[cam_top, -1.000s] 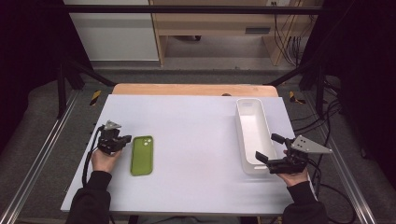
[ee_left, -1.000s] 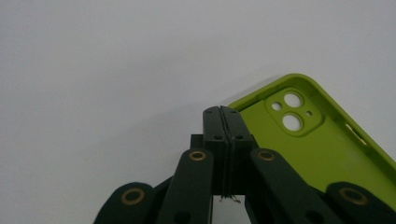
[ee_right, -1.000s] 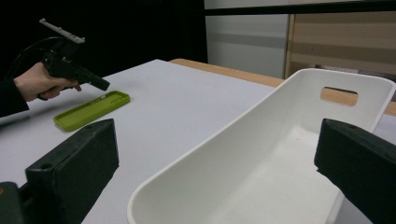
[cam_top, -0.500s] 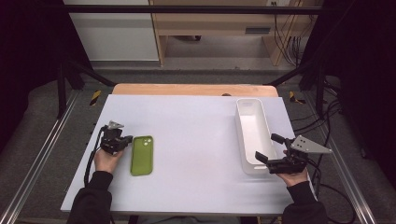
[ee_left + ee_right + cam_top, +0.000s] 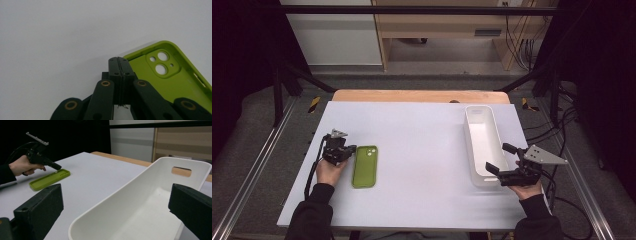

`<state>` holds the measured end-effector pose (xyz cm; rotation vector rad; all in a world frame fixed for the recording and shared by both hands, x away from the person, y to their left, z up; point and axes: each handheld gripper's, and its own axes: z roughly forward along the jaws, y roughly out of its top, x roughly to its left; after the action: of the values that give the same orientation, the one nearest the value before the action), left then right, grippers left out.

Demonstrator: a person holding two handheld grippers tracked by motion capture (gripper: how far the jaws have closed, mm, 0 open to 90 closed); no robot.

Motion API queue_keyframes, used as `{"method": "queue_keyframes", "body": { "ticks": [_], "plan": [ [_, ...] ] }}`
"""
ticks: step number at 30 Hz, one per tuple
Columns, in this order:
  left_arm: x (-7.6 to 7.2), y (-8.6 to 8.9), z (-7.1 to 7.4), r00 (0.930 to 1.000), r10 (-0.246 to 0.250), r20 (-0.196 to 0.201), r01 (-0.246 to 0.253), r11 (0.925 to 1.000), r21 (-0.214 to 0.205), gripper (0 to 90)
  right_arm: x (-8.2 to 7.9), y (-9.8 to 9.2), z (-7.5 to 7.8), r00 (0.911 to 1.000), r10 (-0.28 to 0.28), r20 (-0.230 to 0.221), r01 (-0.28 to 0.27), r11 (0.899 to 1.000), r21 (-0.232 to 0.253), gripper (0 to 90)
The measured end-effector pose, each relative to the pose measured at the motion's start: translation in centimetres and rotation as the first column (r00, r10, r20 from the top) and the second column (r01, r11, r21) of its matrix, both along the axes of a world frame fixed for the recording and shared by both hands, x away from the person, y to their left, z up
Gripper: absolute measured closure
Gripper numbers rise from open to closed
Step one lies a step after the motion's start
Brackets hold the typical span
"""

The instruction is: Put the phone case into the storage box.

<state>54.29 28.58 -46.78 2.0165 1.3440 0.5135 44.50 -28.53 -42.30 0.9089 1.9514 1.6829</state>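
A green phone case (image 5: 365,166) (image 5: 172,85) (image 5: 50,179) lies hollow side up on the left part of the white table (image 5: 422,125). My left gripper (image 5: 351,148) (image 5: 117,60) (image 5: 56,166) is shut with nothing in it. Its tip sits low at the case's far corner by the camera cutout; whether it touches the rim I cannot tell. A long white tray (image 5: 482,142) (image 5: 150,195) stands empty at the right. My right gripper (image 5: 498,157) (image 5: 117,202) is open at the tray's near end, one jaw on each side of that end.
A wooden strip (image 5: 422,96) runs along the table's far edge. Metal rails (image 5: 257,165) flank both sides, and cables (image 5: 557,130) lie on the floor to the right. Bare tabletop spans between the case and the tray.
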Motion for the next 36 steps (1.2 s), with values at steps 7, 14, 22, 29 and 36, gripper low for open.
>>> {"method": "queue_keyframes", "body": {
  "ticks": [7, 14, 22, 29, 36],
  "plan": [
    [0.0, -0.4, 0.0, 1.0000, 0.006, 0.002, -0.006, 1.0000, 0.004, 89.6, 0.0, 0.0, 0.0, 1.0000, 0.000, 0.000, 0.000, 1.000, 0.001, 0.2],
    [0.1, -1.1, -0.1, 1.0000, 0.008, -0.001, -0.008, 0.9999, 0.009, 89.6, 0.0, 0.0, 0.0, 1.0000, 0.000, 0.002, 0.000, 1.000, 0.003, 0.2],
    [0.1, -1.6, -0.1, 1.0000, 0.007, -0.006, -0.007, 1.0000, 0.006, 89.7, 0.0, 0.0, 0.0, 1.0000, -0.001, 0.002, 0.001, 1.000, 0.003, 0.2],
    [0.2, -1.9, -0.2, 1.0000, 0.005, -0.003, -0.005, 1.0000, 0.000, 89.6, 0.0, 0.0, 0.0, 1.0000, 0.000, 0.002, 0.000, 1.000, 0.001, 0.2],
    [0.3, -2.8, 0.1, 0.9998, -0.020, 0.001, 0.020, 0.9997, 0.015, 89.6, 0.0, 0.0, 0.0, 1.0000, -0.001, 0.001, 0.001, 1.000, 0.002, 0.2]
  ]
}}
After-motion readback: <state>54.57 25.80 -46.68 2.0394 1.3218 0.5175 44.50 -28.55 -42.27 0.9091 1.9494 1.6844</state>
